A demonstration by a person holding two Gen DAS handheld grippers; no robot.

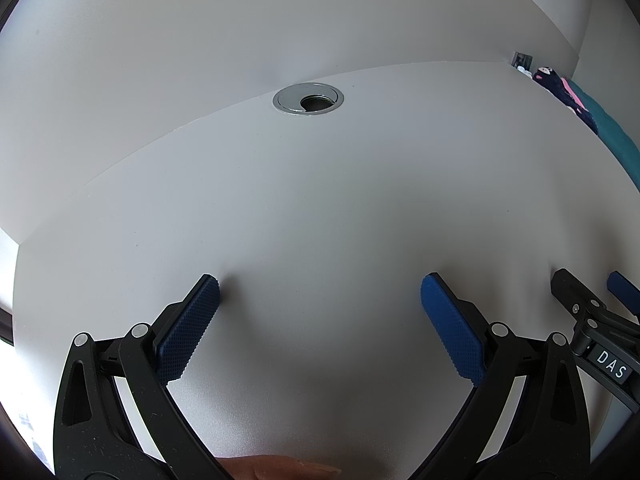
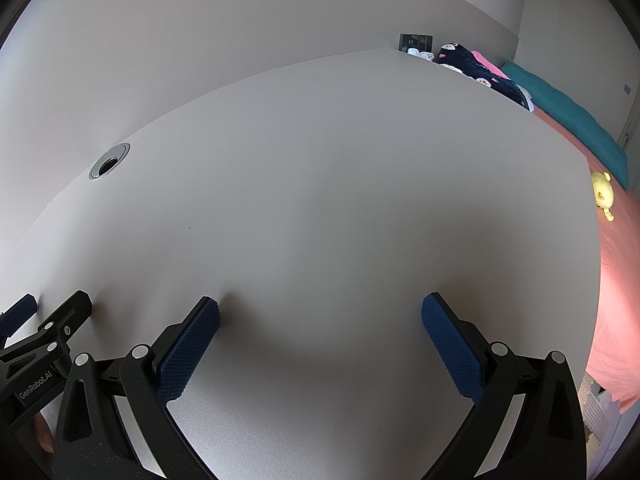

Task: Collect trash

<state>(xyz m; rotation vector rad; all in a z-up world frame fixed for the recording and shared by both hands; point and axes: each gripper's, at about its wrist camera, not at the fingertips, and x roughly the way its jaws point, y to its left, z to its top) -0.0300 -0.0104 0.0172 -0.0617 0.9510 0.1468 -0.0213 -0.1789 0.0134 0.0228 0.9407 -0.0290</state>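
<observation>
Now left gripper [image 1: 320, 288] and right gripper [image 2: 320, 308] spread wide, holding nothing, over desk [image 2: 320, 160].

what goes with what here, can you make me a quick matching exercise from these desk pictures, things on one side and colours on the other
Things:
1. cable grommet
2. plush toy
3. blanket
4. gripper pads

Colours:
a. teal
b. dark blue
c. silver
d. yellow

Pairs: 1-c, 2-d, 3-a, 4-b
</observation>
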